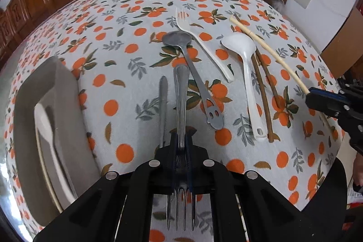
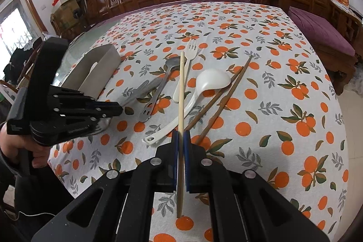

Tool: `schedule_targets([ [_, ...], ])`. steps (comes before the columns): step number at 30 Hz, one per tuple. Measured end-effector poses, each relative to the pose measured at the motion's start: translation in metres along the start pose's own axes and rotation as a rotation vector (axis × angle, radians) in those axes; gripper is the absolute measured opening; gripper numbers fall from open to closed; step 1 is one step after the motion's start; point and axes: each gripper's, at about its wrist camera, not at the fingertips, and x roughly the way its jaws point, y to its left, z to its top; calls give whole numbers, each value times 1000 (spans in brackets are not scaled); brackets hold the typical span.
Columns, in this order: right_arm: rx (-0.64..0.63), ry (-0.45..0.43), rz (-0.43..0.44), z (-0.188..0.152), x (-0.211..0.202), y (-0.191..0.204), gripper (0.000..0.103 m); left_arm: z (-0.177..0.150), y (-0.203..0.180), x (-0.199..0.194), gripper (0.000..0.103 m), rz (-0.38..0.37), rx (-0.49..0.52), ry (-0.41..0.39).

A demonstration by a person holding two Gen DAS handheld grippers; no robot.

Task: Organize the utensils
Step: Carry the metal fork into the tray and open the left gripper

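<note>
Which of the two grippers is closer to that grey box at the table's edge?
Left. The left gripper, clamped on a metal fork, sits right beside the grey box. The right gripper, holding a pale chopstick, is farther, beyond the spread utensils.

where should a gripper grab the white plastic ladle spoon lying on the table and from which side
Take the white ladle spoon on its slim handle, about midway, coming from above with the jaws across the handle. The bowl is wide and rounded, so it probably would not fit well between the fingers. The brown chopsticks lie close along one side, so the finger on that side has little room.
</note>
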Motion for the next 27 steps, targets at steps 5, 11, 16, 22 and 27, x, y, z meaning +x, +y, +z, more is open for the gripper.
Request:
schedule_targets([
  [5, -15, 1, 4, -1, 1, 7, 6, -5, 13, -17, 6, -2, -29, -32],
  [11, -32, -1, 17, 0, -1, 17, 6, -10, 19, -32, 6, -2, -41, -60],
  [16, -51, -5, 29, 0, -3, 30, 6, -14, 22, -42, 6, -6, -50, -76],
  [22, -82, -5, 52, 2, -6, 50, 6, -16, 29, -60, 6, -13, -63, -116],
  [27, -124, -20, 60, 8, -11, 70, 6, -15, 39, -79, 6, -10, -79, -157],
])
